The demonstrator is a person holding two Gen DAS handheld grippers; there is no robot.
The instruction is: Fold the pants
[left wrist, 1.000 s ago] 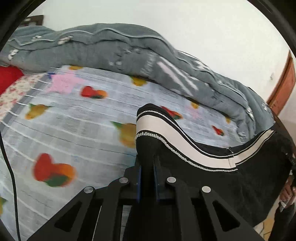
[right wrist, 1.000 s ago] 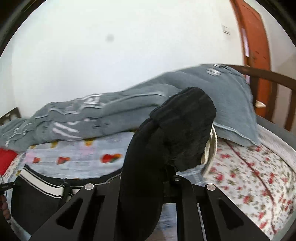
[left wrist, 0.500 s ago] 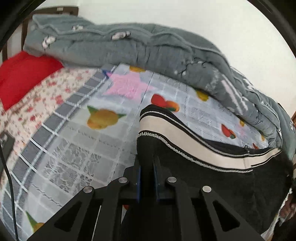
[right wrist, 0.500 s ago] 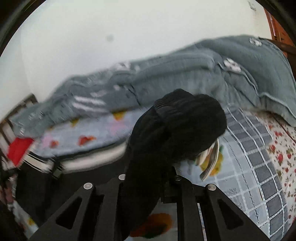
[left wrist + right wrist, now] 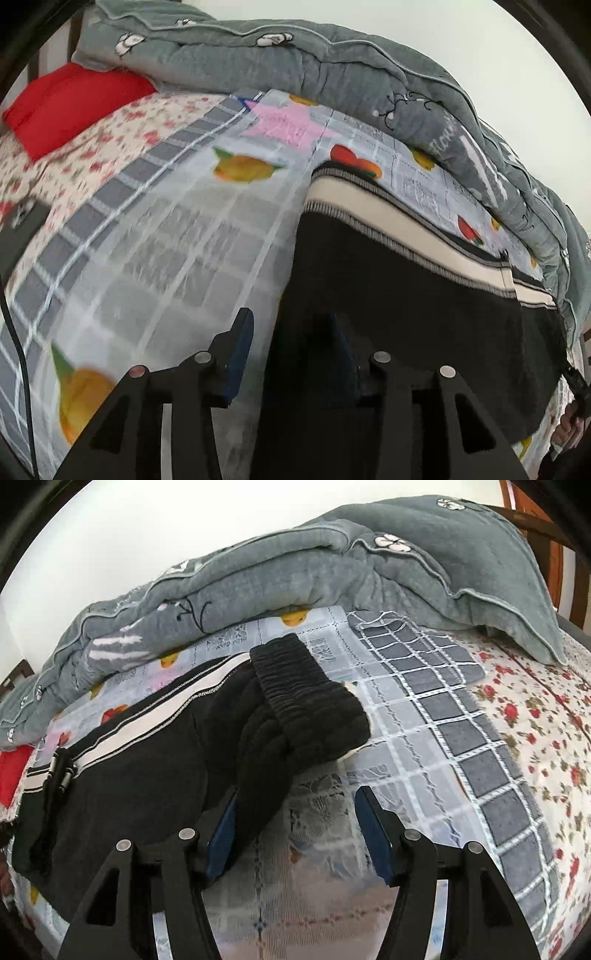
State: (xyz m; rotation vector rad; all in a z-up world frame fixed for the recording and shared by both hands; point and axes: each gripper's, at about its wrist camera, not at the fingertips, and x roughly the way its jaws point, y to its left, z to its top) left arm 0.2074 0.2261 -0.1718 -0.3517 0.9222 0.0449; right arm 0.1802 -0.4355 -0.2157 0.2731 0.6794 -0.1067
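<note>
A bed fills the scene, its fruit-print sheet (image 5: 155, 236) meeting a floral one (image 5: 535, 716) — a rumpled grey quilt (image 5: 332, 74) heaped along the far side against a plain white wall (image 5: 147, 535). Red pillow (image 5: 70, 99) far left — brown wooden frame (image 5: 554, 554) far right.

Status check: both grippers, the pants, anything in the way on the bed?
Left gripper and right gripper both opening, pads off the cloth. Black pants down on the bedspread, waistband flopped over. Grey quilt bunched behind, clear of the pants.
</note>
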